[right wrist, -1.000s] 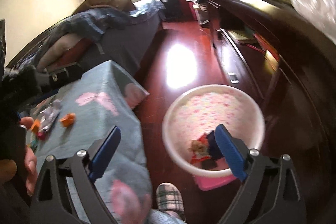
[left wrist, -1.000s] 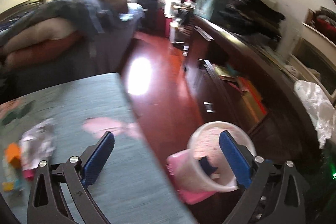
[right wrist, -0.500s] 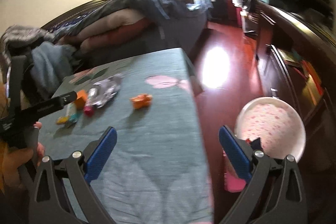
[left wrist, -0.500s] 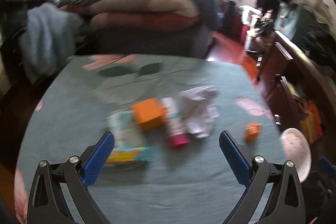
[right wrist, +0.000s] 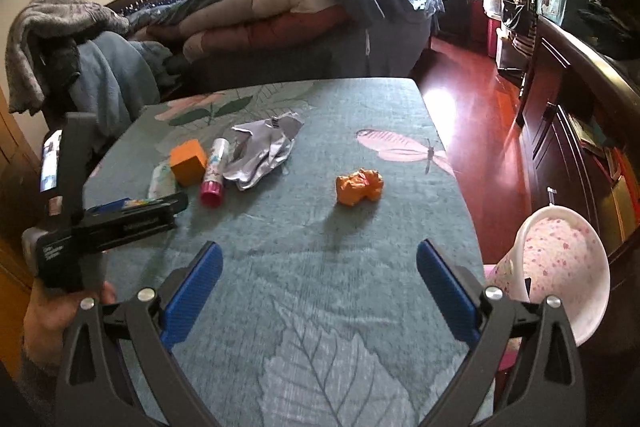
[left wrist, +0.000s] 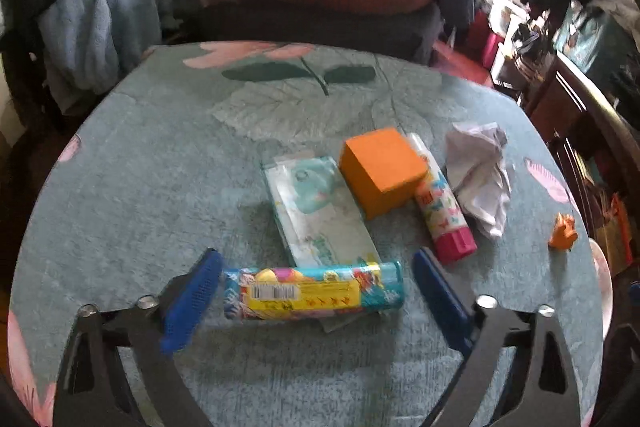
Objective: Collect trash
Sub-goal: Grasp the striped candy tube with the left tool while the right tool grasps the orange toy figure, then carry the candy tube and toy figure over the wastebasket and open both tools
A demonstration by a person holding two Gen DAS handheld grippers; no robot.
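Note:
On the teal tablecloth point(left wrist: 160, 187) lie a colourful candy tube point(left wrist: 314, 293), a wet-wipes pack point(left wrist: 320, 207), an orange box point(left wrist: 382, 171), a pink-capped glue stick point(left wrist: 442, 211), a crumpled silver wrapper point(left wrist: 478, 171) and an orange crumpled scrap point(left wrist: 562, 227). My left gripper point(left wrist: 316, 295) is open, its jaws on either side of the candy tube. My right gripper point(right wrist: 318, 291) is open and empty above the table's near part; the orange scrap point(right wrist: 359, 187) lies ahead of it. The left gripper point(right wrist: 132, 213) shows in the right wrist view.
A white bin with a pink-dotted liner point(right wrist: 560, 267) stands on the floor off the table's right edge. A bed piled with quilts point(right wrist: 280, 15) is behind the table. A dark cabinet point(right wrist: 580, 107) lines the right wall beside red floor point(right wrist: 472, 99).
Both grippers have swung from the bin and floor to the table. The left gripper has come down close, its jaws now on either side of the candy tube.

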